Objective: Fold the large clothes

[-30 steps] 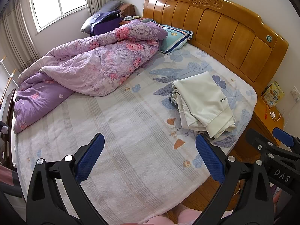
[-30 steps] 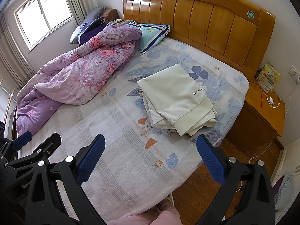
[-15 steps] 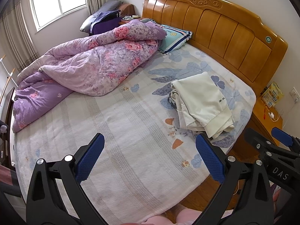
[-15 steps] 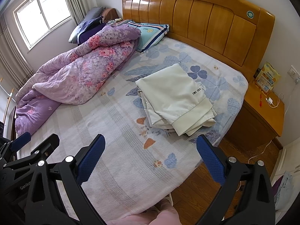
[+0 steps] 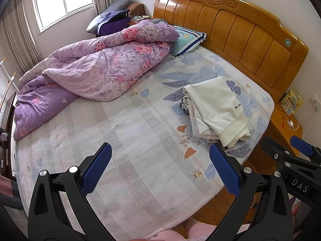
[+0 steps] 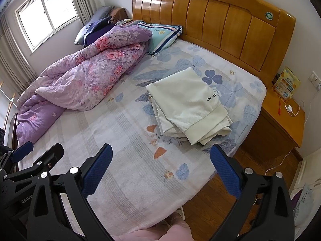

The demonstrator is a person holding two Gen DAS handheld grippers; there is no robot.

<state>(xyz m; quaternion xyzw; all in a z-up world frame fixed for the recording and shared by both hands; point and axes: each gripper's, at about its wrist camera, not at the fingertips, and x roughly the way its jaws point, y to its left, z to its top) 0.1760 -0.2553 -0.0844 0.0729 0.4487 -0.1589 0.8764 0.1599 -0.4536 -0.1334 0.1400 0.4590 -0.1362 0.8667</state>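
Cream folded clothes (image 6: 188, 104) lie stacked on your bed (image 6: 128, 172) near the headboard's right side; your left gripper (image 5: 160, 168) and right gripper (image 6: 160, 166) hover spread wide, empty.

Flower-print bed (image 5: 140, 140) bearing folded cream clothes (image 5: 216, 108), purple quilt (image 5: 96, 68) (rumpled), striped pillow (image 5: 186, 40).
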